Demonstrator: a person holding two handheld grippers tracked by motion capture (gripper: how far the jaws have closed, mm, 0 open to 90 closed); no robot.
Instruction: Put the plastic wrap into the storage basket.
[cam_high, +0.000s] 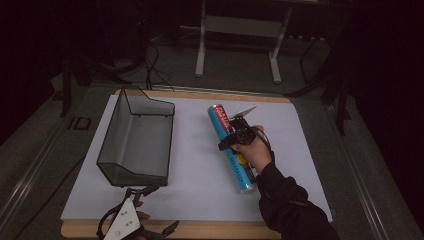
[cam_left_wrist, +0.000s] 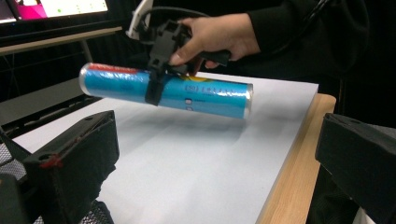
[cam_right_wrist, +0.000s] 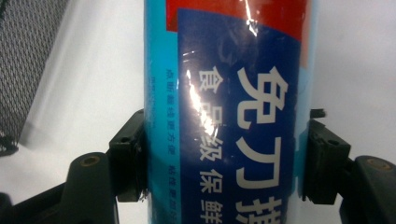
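A long blue tube (cam_high: 221, 123) with a red end and white print hangs just above the white sheet (cam_high: 195, 170), right of middle. My right gripper (cam_high: 228, 143) is shut across the tube's middle, and a hand holds the gripper from the near side. In the right gripper view the black pads (cam_right_wrist: 130, 154) press both sides of the tube (cam_right_wrist: 224, 93). The left gripper view shows the tube (cam_left_wrist: 205, 93) level and off the sheet, with the right gripper (cam_left_wrist: 154, 88) clamped on it. My left gripper (cam_high: 157, 209) rests at the table's near left edge, jaws wide open on nothing.
A black wire-mesh basket (cam_high: 150, 102) stands on the sheet's left part, its mesh (cam_right_wrist: 23, 56) close to the tube's left. A wooden table edge (cam_high: 225, 230) borders the sheet at the front. Bare sheet lies between basket and tube. A metal stand (cam_high: 200, 50) sits on the floor behind.
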